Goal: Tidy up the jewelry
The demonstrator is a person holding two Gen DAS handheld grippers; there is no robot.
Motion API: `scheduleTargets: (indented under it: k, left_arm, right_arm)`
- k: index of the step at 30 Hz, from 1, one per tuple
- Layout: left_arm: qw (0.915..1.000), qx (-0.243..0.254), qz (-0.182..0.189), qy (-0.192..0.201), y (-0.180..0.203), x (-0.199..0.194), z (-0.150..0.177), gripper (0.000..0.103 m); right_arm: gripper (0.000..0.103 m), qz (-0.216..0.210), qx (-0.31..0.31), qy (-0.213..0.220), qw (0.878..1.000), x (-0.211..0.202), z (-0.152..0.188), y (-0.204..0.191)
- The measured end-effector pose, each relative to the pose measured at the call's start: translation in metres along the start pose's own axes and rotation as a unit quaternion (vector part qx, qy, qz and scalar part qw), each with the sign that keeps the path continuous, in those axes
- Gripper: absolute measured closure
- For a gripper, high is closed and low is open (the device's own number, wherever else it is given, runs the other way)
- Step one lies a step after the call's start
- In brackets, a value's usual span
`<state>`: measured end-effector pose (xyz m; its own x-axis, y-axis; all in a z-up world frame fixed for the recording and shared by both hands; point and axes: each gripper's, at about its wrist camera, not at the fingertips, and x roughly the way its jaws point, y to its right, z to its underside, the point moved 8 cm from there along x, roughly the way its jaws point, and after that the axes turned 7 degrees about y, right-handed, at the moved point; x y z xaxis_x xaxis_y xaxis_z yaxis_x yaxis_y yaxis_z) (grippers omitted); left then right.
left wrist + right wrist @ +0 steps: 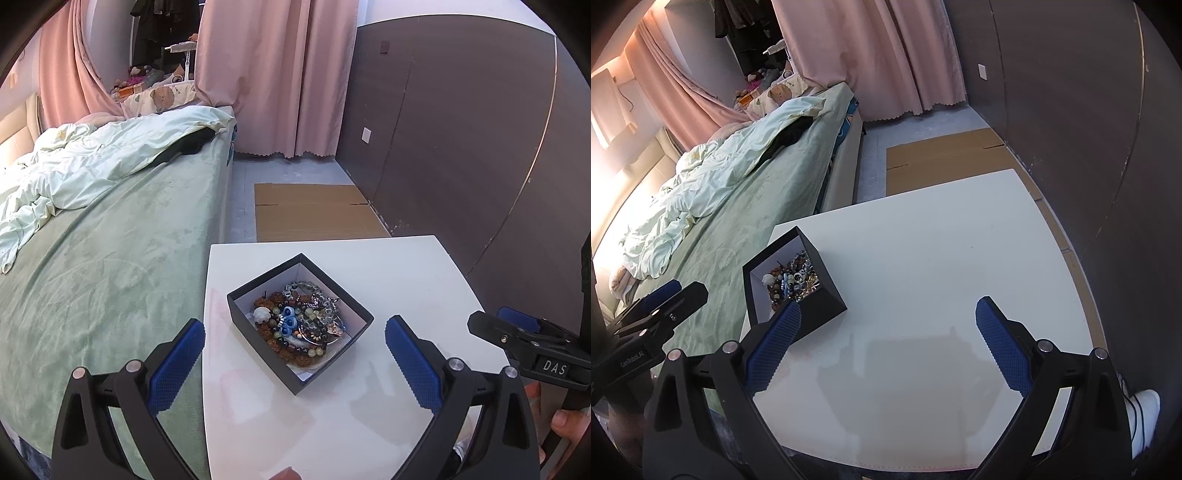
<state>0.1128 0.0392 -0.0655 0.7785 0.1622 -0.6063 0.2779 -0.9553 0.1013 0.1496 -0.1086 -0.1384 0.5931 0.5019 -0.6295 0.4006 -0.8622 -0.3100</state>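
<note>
A black square box (332,354) with a white inside stands on the white table (406,273). It holds a tangled heap of bead bracelets and other jewelry (301,321). My left gripper (295,336) is open and empty, held above the table's near side with the box between its blue pads. The right gripper shows at the right edge of the left wrist view (495,325). In the right wrist view the box (820,295) sits at the table's left, the jewelry (792,278) inside. My right gripper (888,314) is open and empty over bare table (942,240).
A bed with a green cover (103,258) and a pale crumpled quilt (74,166) runs along the table's left. A flattened cardboard sheet (314,210) lies on the floor beyond the table. Dark wall panels (461,129) stand to the right, pink curtains (273,74) behind.
</note>
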Motion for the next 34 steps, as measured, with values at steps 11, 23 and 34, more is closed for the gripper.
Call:
scheduleTargets:
  k: [11,23,34]
  left_arm:
    - [1.0,-0.004,0.001,0.0,-0.0017,-0.0005,-0.001,0.008]
    - [1.0,-0.003,0.001,0.0,-0.001,-0.0004,-0.001,0.008]
    - [1.0,-0.003,0.001,-0.005,-0.0011,0.0004,-0.0002,0.008]
  right_arm:
    - [0.008,0.002,-0.002,-0.004,1.0,0.0029,0.0018,-0.0002]
    - [0.008,0.003,-0.001,-0.004,1.0,0.0019,0.0023,0.0011]
    - [0.008,0.003,-0.002,-0.004,1.0,0.0023,0.0021,0.0011]
